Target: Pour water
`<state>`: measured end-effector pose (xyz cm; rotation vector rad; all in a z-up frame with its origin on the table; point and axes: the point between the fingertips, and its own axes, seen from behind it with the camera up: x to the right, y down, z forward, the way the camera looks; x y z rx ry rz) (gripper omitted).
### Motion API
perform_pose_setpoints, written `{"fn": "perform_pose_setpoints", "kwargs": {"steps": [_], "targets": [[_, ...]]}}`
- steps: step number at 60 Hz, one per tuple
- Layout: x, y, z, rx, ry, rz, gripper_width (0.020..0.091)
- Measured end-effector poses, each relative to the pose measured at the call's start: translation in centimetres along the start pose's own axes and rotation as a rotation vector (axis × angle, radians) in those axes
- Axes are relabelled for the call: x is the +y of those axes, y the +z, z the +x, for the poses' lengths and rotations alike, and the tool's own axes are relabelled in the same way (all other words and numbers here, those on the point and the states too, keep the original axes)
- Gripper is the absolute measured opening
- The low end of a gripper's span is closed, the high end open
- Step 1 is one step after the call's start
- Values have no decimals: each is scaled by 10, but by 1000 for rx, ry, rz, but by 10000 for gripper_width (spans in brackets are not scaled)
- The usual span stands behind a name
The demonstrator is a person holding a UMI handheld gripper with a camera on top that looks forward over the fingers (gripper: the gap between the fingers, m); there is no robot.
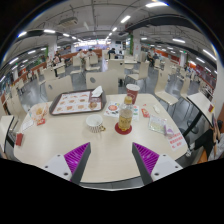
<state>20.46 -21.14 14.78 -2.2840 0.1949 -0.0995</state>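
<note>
gripper view | gripper wide open, holding nothing | bottle ahead, upright | cup just left of bottle | straddle bottle mid-body, close squarely

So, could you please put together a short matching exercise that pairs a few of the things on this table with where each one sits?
Things:
1. bottle
2. white cup
3. tray
4. red cup

Places:
A. far side of the table, beyond the bottle
B. just ahead of the open gripper, with an orange cap
C. beside the bottle, on its left
D. flat on the table, beyond the white cup and to the left

Pairs: 1-B, 2-C, 3-D, 4-A
</note>
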Motion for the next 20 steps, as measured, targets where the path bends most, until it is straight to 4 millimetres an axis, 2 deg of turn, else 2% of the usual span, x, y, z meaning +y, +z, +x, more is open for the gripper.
{"fn": "perform_pose_setpoints", "kwargs": {"steps": [20], "targets": [[7,-14,-3,11,-44,-5,849]]}}
